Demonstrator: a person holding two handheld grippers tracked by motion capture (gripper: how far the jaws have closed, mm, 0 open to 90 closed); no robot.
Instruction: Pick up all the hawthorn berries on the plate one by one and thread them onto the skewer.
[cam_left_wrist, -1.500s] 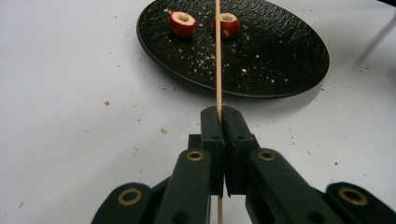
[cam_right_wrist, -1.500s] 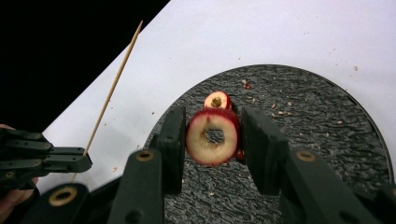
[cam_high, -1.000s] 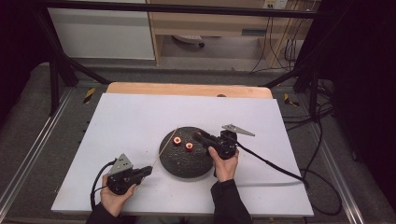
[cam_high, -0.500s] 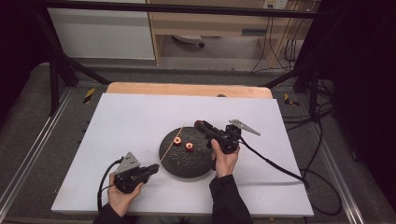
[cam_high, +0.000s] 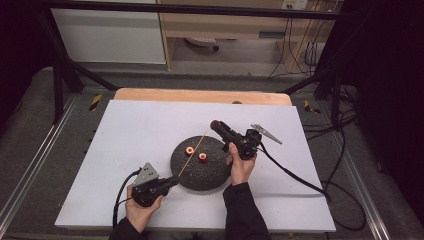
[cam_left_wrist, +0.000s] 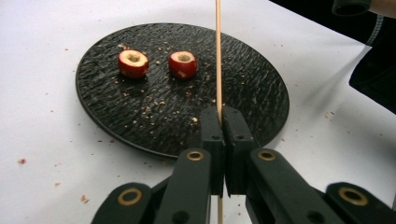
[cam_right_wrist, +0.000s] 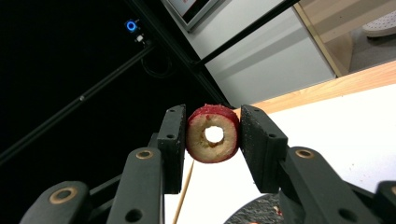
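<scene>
L gripper (cam_left_wrist: 219, 122) is pinched tight on the wooden skewer (cam_left_wrist: 217, 51), which I keep angled up over the black plate (cam_high: 212, 177) so its tip faces the fruit. R gripper (cam_right_wrist: 212, 140) is clamped on a cored red fruit ring (cam_right_wrist: 213, 134), hole facing out, ready to thread. Two more rings (cam_left_wrist: 133, 63) wait on the plate, mid counter (cam_high: 125, 125).

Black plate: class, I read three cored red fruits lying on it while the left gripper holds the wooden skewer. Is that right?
Not quite. The left gripper view shows two cored red fruits on the black plate, not three. The left gripper does hold the wooden skewer.
</scene>
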